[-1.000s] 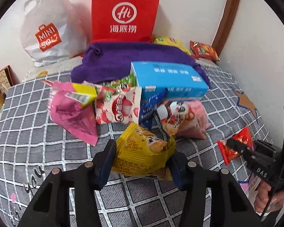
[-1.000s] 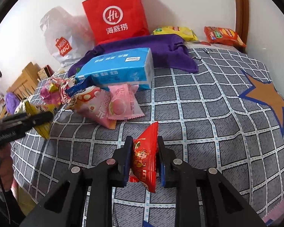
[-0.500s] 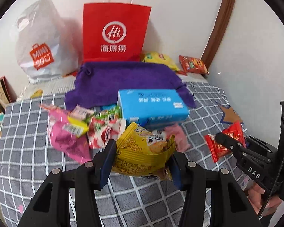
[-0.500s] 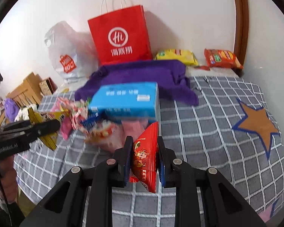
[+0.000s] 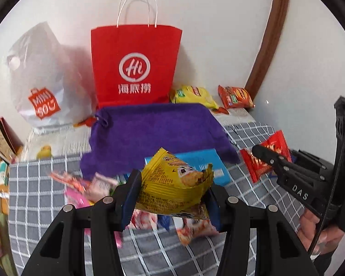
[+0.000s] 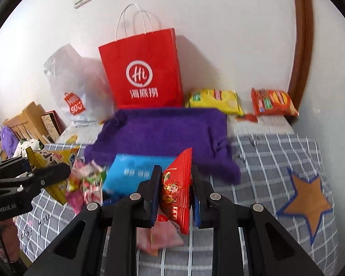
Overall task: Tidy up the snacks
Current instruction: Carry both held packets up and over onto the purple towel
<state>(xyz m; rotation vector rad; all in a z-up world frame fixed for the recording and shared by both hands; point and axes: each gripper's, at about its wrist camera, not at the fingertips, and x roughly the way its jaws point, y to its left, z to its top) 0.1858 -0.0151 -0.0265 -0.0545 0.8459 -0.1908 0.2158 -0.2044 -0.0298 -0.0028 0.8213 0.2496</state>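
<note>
My left gripper (image 5: 171,197) is shut on a puffy yellow snack packet (image 5: 174,188), held above the bed. My right gripper (image 6: 174,193) is shut on a flat red snack packet (image 6: 177,191), also lifted off the bed. Each gripper shows in the other's view: the right gripper (image 5: 257,150) with its red packet (image 5: 266,156) at the right, the left gripper (image 6: 62,170) with the yellow packet (image 6: 57,158) at the left. Below lie a blue box (image 6: 135,172) and a heap of loose snack packets (image 6: 85,184). A red paper bag (image 5: 135,66) stands upright against the wall.
A purple towel (image 5: 154,128) lies in front of the red bag. A white plastic bag (image 5: 41,82) leans at the back left. A yellow packet (image 6: 215,100) and an orange packet (image 6: 272,102) lie by the wall. The checked bedspread (image 6: 276,156) carries a star patch (image 6: 308,202).
Both grippers have risen with their packets, away from the bed. The heap and blue box now sit lower in both views, and the red bag's handles have come into sight.
</note>
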